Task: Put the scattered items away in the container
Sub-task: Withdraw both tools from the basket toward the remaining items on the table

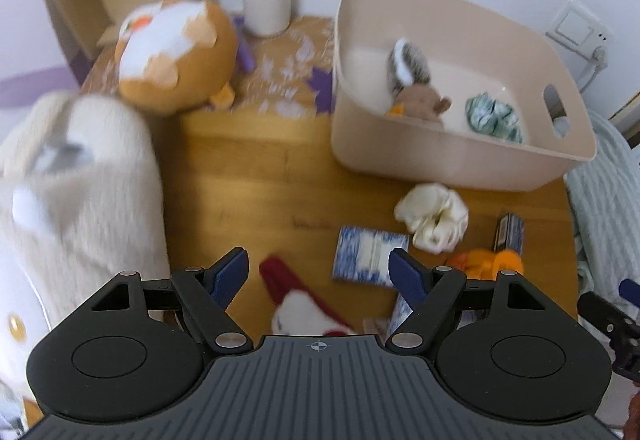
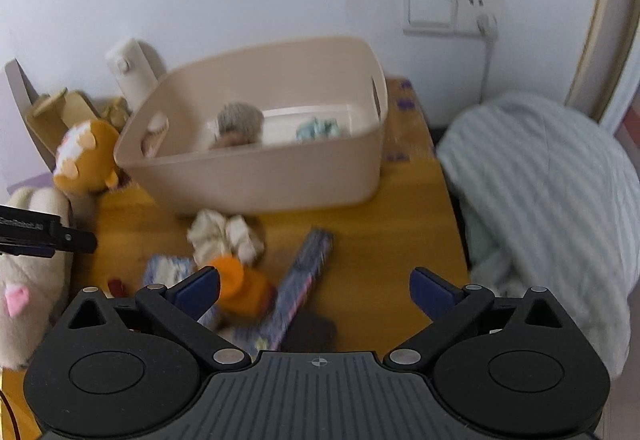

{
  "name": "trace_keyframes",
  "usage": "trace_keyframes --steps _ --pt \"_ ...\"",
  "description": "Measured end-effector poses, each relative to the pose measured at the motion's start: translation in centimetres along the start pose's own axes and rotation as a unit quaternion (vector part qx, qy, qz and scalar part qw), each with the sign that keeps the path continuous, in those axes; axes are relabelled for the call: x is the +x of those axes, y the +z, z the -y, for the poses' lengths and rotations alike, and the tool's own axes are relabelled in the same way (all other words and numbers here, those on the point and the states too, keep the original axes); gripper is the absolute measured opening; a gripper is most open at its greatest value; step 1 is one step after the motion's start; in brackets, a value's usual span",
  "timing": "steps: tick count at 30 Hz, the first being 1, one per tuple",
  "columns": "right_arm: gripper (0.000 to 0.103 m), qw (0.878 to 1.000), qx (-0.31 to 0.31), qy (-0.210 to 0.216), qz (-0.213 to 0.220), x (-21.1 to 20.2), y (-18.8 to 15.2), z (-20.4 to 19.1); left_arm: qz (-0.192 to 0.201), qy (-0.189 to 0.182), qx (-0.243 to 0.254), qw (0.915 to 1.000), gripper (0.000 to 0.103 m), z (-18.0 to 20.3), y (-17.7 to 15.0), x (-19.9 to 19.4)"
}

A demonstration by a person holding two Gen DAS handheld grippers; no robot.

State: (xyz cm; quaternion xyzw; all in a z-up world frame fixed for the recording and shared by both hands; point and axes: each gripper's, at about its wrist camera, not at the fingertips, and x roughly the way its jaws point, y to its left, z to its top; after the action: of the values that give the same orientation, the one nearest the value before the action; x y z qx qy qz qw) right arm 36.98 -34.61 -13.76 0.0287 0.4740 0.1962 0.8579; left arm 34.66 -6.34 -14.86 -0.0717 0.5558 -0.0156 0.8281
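Left wrist view shows both claws (image 1: 318,272) (image 2: 314,290) open and empty; scattered items, like the cream crumpled cloth (image 1: 432,218), lie near the desk's (image 1: 248,176) front edge, beside the beige plastic container (image 1: 452,164). Next, picking one.

Bare counter (image 1: 248,168) lies open left of the bin (image 1: 420,160); a cream scrunchie (image 1: 432,218) and blue packets (image 1: 370,254) crowd its front wall.

Soft, even daylight, no glare and only faint shadows. Both fisheye views bend at their dark corners, and motion blur smears the plush toys (image 1: 176,52) and beige bin (image 2: 256,144).
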Motion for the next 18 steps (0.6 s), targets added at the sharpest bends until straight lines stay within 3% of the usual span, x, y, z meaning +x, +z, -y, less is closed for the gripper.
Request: trace_keyframes --steps 9,18 --pt "0.103 1.000 0.003 -0.010 -0.014 1.2 -2.3 -0.7 -0.048 -0.002 -0.063 0.9969 0.079 -1.0 -3.1 2.5" --pt "0.097 1.000 -0.028 -0.015 0.002 3.2 -3.3 -2.4 -0.055 0.013 -0.097 0.9936 0.079 -1.1 -4.2 4.1"
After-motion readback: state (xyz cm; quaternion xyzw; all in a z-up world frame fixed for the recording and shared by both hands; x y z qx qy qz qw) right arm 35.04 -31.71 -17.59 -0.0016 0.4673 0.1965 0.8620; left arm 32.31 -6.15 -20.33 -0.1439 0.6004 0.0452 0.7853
